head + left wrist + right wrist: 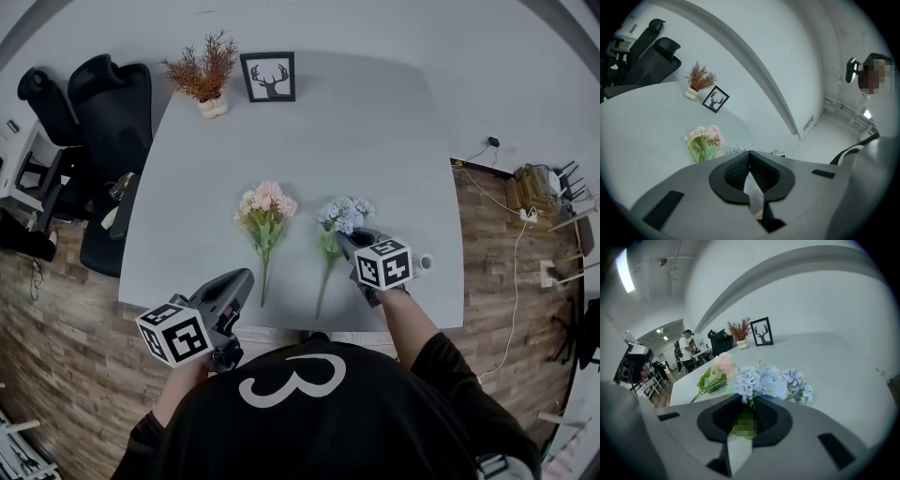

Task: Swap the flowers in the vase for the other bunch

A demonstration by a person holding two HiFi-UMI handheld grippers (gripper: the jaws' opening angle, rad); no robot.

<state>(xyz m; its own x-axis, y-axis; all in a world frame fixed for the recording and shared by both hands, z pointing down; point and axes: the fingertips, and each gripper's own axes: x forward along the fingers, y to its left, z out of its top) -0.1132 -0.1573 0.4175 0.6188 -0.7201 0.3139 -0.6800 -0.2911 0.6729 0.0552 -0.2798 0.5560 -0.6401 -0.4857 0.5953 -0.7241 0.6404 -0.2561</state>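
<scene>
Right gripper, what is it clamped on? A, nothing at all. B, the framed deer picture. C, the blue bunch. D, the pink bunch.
C: in the right gripper view, the green stems of the blue bunch sit pinched between the closed jaws of the right gripper, with its blossoms just ahead, while the pink bunch lies apart on the table.

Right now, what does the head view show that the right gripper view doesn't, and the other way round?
Head view only: the left hand-held gripper and the full stems of both bunches.
Right gripper view only: how the right hand-held gripper is shut on the stem of the blue bunch, and a person standing far back.
Both: the pink bunch, deer picture, dried plant and table.
</scene>
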